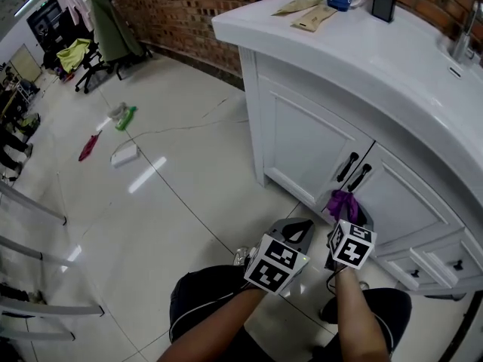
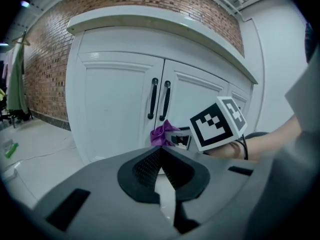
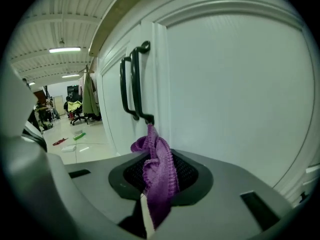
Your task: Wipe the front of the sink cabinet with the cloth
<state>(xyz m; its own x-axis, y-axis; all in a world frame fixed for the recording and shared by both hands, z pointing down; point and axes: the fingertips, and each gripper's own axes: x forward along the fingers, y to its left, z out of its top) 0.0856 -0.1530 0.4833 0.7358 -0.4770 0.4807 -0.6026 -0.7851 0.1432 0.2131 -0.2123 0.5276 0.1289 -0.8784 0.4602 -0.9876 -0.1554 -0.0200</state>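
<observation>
Purple cloth (image 3: 160, 166) pinched in right gripper (image 3: 151, 181) | near cabinet door (image 3: 230, 104) | left gripper (image 2: 161, 159) closed, empty

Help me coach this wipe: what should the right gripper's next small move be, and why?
Probably press the purple cloth flat onto the cabinet door and sweep sideways. The right gripper is shut on the cloth, whose tip sits just under the black door handles, and I cannot tell whether it touches the panel. The left gripper is shut, empty and farther from the door.
</observation>
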